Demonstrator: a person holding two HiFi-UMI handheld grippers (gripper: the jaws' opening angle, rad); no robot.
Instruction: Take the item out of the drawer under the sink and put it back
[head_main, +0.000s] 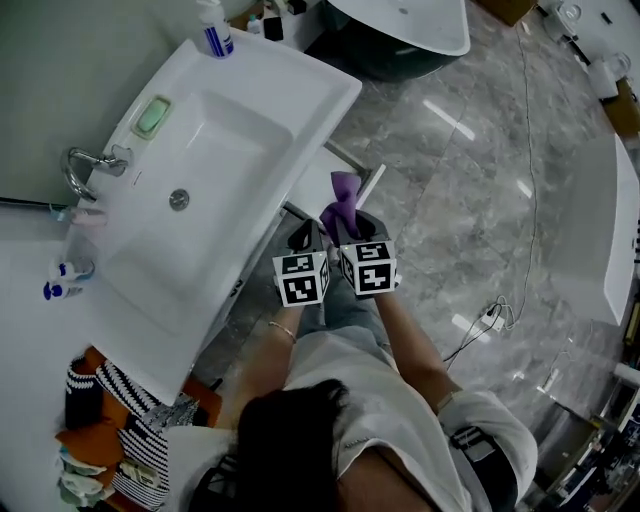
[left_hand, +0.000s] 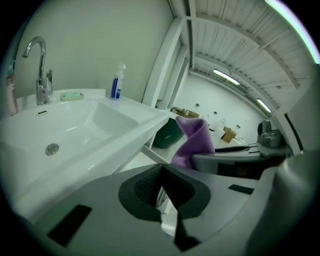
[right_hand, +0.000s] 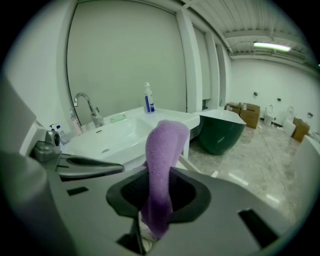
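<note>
A purple cloth stands up from my right gripper, which is shut on its lower end; in the right gripper view the cloth rises between the dark pads of that gripper. My left gripper is close beside the right one, jaws together and empty, with the cloth to its right. Both grippers hover over the open white drawer that sticks out under the white sink. The drawer's inside is mostly hidden.
On the sink stand a blue-and-white bottle, a green soap dish and a chrome tap. A dark green bathtub stands beyond. A cable lies on the marble floor, and striped cloths are piled at lower left.
</note>
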